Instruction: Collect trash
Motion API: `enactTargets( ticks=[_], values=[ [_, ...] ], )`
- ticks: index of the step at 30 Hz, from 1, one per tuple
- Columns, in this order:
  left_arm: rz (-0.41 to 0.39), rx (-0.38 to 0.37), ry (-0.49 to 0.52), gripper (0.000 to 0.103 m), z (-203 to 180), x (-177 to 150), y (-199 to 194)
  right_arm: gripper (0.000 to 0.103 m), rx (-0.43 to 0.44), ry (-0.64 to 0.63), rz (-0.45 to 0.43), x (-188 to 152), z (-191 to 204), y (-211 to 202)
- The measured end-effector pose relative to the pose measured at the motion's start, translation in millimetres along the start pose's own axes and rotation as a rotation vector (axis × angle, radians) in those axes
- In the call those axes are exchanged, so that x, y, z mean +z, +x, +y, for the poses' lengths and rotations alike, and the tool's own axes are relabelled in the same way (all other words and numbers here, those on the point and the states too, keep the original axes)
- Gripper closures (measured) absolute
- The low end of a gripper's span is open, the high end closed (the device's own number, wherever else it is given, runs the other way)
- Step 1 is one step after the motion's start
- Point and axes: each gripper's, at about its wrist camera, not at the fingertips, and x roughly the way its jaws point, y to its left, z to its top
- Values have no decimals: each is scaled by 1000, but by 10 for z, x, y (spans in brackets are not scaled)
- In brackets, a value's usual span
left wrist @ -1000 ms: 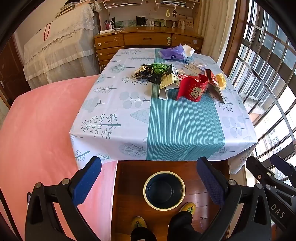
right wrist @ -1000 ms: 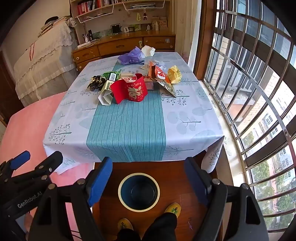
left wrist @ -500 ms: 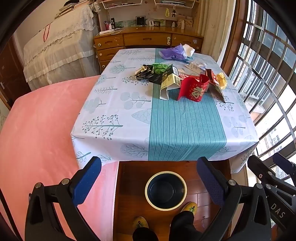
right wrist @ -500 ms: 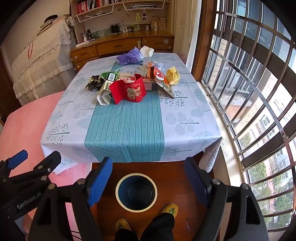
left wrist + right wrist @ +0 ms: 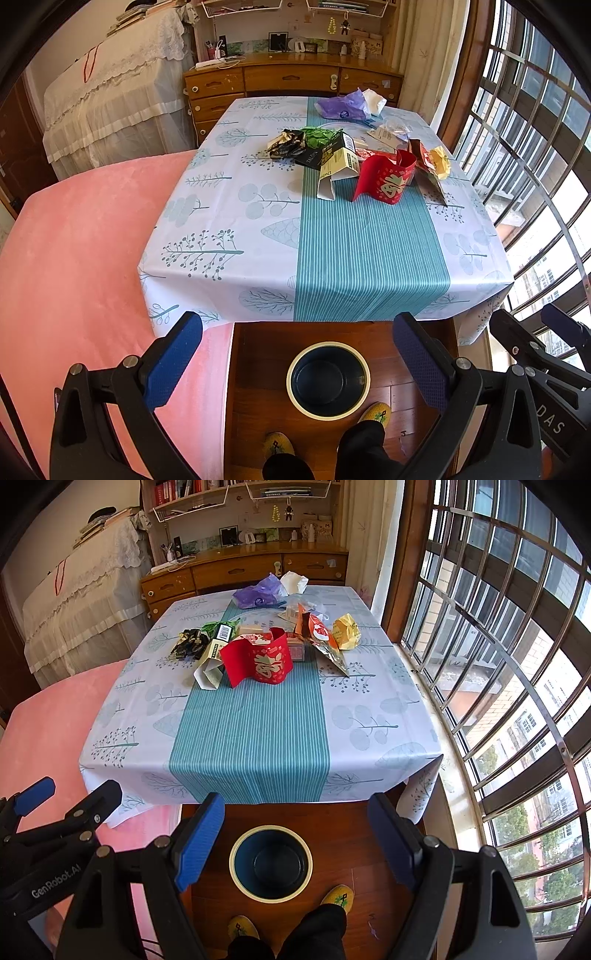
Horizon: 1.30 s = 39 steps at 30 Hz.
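Teal-striped band down a pale tree-print cloth point(image 5: 207, 206), red gold-lettered wrapper point(image 5: 388, 177), purple bag point(image 5: 341, 107), yellow wad point(image 5: 345, 631), dark-blue cream-rimmed bin point(image 5: 328, 380), pink bed point(image 5: 74, 258), blue-padded black jaws.

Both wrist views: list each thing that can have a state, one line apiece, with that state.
left gripper: open, holding nothing.
right gripper: open, holding nothing.
bin: upright on the floor, no trash visible inside.
red paper sleeve: standing on edge, curled open.
white carton: torn open, lying on the table.
purple bag: crumpled at the far end.
yellow wrapper: crumpled.
dresser drawers: shut.
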Motion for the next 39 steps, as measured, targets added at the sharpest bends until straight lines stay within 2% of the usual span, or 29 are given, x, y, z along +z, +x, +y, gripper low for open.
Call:
enactTargets(
  ticks=[20, 30, 39],
  values=[
    [-11, -13, -3, 1, 53, 24, -35, 22, -17, -13, -19, 39, 56, -59],
    [-28, -28, -10, 1, 139, 48, -57, 22, -38, 7, -58, 5, 99, -150],
    [-38, -46, 26, 1, 155, 84, -44, 22, -53, 66, -58, -44, 91, -150]
  ],
)
